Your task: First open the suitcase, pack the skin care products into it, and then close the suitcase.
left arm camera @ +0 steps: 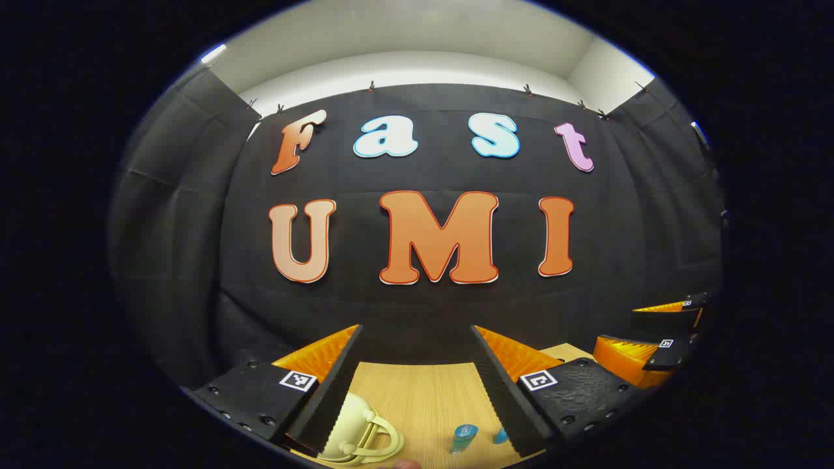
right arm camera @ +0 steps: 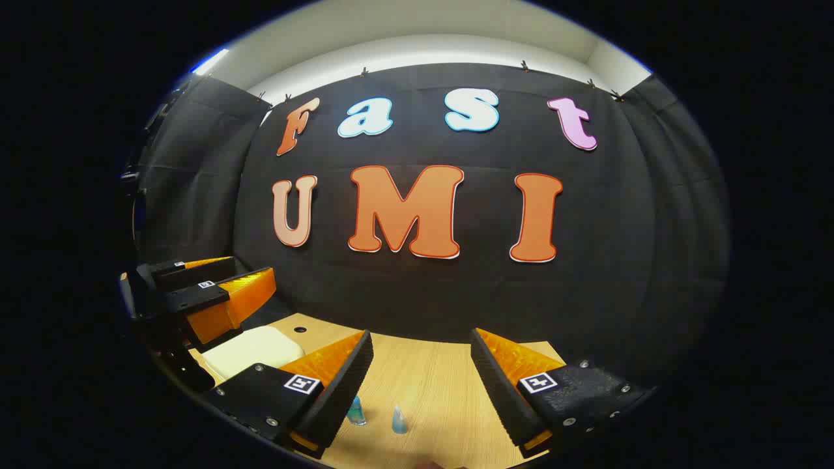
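Suitcase [left arm camera: 355,433] at table [left arm camera: 423,397] edge

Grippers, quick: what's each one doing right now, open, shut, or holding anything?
Left gripper: open, holding nothing, above the wooden table.
Right gripper: open, holding nothing, above the same table.

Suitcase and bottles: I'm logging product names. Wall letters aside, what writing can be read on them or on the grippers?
No readable text.
On the suitcase: no writing seen.
On the bottles: too small to tell.
On the left gripper and right gripper: square coded tags, no words.
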`<state>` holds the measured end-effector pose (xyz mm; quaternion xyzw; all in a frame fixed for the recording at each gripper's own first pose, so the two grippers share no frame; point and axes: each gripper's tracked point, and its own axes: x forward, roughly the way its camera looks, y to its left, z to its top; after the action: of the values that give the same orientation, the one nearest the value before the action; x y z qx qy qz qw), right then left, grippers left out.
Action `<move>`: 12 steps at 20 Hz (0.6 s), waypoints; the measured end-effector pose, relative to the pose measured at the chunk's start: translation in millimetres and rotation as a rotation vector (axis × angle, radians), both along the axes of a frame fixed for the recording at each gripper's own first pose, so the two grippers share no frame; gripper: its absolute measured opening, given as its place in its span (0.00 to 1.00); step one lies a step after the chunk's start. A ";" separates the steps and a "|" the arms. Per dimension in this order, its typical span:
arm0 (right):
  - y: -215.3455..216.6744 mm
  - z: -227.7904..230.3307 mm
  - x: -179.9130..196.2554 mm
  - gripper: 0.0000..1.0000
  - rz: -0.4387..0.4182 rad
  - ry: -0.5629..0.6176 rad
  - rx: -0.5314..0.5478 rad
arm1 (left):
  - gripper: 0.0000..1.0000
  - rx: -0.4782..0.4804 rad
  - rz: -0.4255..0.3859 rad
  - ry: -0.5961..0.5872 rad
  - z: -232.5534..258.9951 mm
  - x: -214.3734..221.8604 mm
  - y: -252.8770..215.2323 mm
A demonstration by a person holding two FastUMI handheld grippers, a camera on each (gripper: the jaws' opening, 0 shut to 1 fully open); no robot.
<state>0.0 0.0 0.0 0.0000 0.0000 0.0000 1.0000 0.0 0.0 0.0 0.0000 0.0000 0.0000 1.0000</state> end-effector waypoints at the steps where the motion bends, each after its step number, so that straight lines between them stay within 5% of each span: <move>1: -2.2 -1.5 1.9 0.95 0.010 0.003 0.001 | 0.99 0.001 0.006 -0.002 -0.1 2.2 -2.7; 12: -40.1 -3.6 21.0 0.96 0.071 -0.026 -0.029 | 0.97 0.073 0.090 -0.001 -10.9 18.1 -30.0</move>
<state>21.0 -40.1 -3.6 -0.0147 -0.0132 0.0353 0.9992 18.1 -30.0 -10.9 0.0364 -0.0004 0.0450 0.9983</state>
